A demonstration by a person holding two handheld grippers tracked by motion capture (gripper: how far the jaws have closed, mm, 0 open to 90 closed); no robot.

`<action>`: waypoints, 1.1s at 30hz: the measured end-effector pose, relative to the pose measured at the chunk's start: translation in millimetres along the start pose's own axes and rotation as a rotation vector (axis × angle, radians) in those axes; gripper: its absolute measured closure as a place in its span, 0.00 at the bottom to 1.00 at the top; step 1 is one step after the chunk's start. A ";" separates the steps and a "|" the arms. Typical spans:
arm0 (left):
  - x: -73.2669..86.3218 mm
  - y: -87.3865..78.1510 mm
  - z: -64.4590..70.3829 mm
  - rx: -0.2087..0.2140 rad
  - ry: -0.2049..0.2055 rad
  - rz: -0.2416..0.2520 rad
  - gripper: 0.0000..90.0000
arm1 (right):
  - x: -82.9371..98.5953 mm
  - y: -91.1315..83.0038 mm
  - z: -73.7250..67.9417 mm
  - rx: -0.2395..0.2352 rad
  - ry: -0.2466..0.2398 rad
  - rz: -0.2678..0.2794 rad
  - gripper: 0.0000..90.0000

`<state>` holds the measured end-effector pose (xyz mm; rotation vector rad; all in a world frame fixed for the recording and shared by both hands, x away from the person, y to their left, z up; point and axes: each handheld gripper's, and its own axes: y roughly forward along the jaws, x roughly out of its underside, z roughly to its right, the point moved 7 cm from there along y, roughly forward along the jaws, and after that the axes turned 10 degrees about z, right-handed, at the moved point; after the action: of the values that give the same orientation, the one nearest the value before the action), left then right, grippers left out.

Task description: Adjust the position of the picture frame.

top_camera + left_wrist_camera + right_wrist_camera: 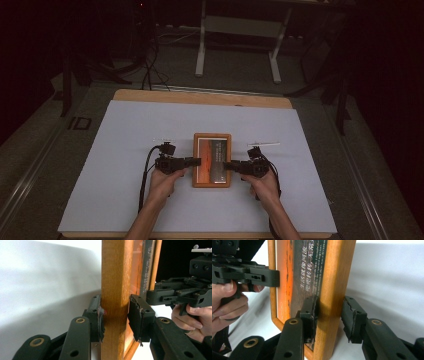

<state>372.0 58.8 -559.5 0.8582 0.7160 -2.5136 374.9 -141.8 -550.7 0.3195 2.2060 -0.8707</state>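
both your grippers straddle the wooden picture frame (212, 160) mid-table (125, 150): left gripper (192, 162) clamps one side rail, right gripper (231, 166) not quite shut on the other. it looks rigid, light, fragile-faced; grip the rails.

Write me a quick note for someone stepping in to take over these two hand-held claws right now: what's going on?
Left gripper: jaws clamped on the left rail of the wooden picture frame.
Right gripper: astride the right rail; one jaw touches the front, the other seems slightly off the back.
Frame: mid-table on the white sheet; whether it is lifted is unclear.
Done: both sides reached.
Left: probably close the right jaws fully, then move the frame with both hands together.
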 end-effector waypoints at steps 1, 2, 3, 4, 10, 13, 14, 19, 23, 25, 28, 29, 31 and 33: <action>0.0 0.0 0.0 0.000 0.000 0.000 0.71 | 0.0 0.0 0.0 0.000 0.000 0.000 0.72; -0.2 -2.6 -1.8 -0.003 -0.012 0.000 0.71 | 0.8 1.1 -1.5 0.000 0.005 -0.008 0.72; 0.0 -3.9 -2.9 -0.004 -0.020 -0.001 0.71 | 2.2 2.7 -3.8 -0.003 0.013 -0.018 0.72; 0.6 -5.1 -4.4 -0.005 -0.026 -0.005 0.71 | 3.2 3.8 -4.9 -0.005 0.020 -0.023 0.72; 2.6 -1.8 -17.1 0.001 -0.073 -0.004 0.71 | 5.6 12.6 -0.8 -0.033 0.094 -0.067 0.71; 4.4 1.6 -21.6 -0.026 -0.089 -0.009 0.69 | 6.6 16.6 3.8 -0.029 0.106 -0.093 0.70; 4.9 2.3 -22.1 -0.040 -0.077 -0.011 0.68 | 6.9 17.9 5.2 -0.028 0.108 -0.098 0.69; 6.0 1.8 -22.6 -0.087 -0.039 -0.007 0.67 | 8.3 22.3 9.6 -0.043 0.138 -0.109 0.68; 7.1 0.9 -21.5 -0.101 -0.039 -0.006 0.67 | 7.2 23.1 8.6 -0.035 0.125 -0.117 0.67; 7.8 0.7 -21.2 -0.100 -0.039 -0.004 0.66 | 6.6 23.6 8.0 -0.025 0.116 -0.118 0.66; 8.6 0.2 -21.2 -0.098 -0.032 -0.010 0.66 | 5.7 23.9 7.9 -0.021 0.110 -0.122 0.66; 8.8 0.2 -21.0 -0.098 -0.027 -0.010 0.66 | 5.4 24.1 7.9 -0.022 0.104 -0.122 0.66; 9.5 0.3 -20.3 -0.105 -0.012 -0.009 0.65 | 5.2 24.2 7.7 -0.022 0.093 -0.121 0.65; 10.0 0.2 -19.4 -0.113 0.007 -0.010 0.64 | 4.8 24.4 7.3 -0.015 0.074 -0.119 0.63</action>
<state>373.4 67.9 -579.3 0.8263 0.8577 -2.4531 386.8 -128.9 -569.8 0.2174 2.3183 -0.9187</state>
